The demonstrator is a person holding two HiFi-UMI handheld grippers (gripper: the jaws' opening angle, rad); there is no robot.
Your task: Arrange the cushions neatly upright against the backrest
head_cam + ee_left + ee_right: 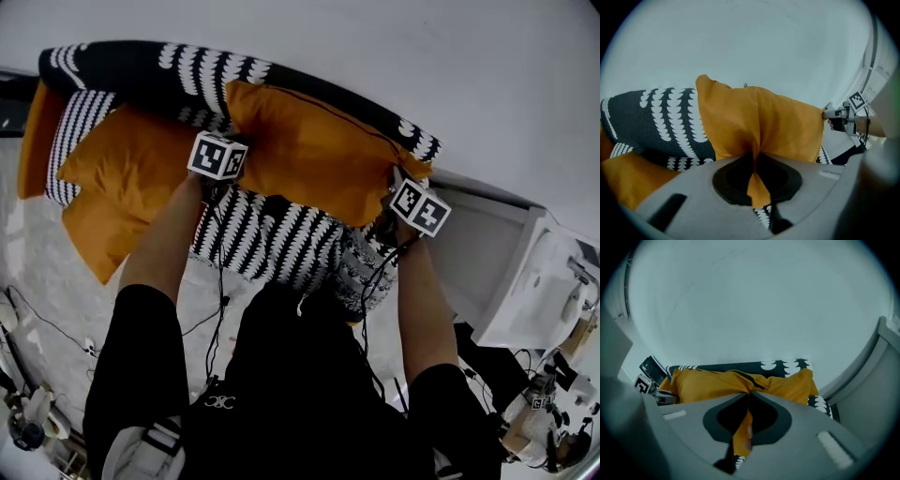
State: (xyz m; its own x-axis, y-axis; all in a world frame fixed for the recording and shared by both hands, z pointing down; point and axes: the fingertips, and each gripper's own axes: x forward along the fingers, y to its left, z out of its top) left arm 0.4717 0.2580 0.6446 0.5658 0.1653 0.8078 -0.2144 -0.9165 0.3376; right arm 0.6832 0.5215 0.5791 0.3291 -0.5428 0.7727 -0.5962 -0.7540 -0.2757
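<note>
Stretching between both hands, the orange cushion [309, 155] leans along the sofa backrest [187, 75] just beyond the jaws; the left hand-held gripper [753, 174] and right hand-held gripper [746, 420] each clench a fold of its cover; such thin pinches may slip, or an early release could let it flop forward.

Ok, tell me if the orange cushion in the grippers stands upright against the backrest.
Upright: the cushion stands against the backrest, left gripper and right gripper pinching its ends.

Plain pale wall [375, 47], black-and-white patterned sofa [281, 234] against it — white unit [534, 281] at right, speckled floor [37, 253]
</note>
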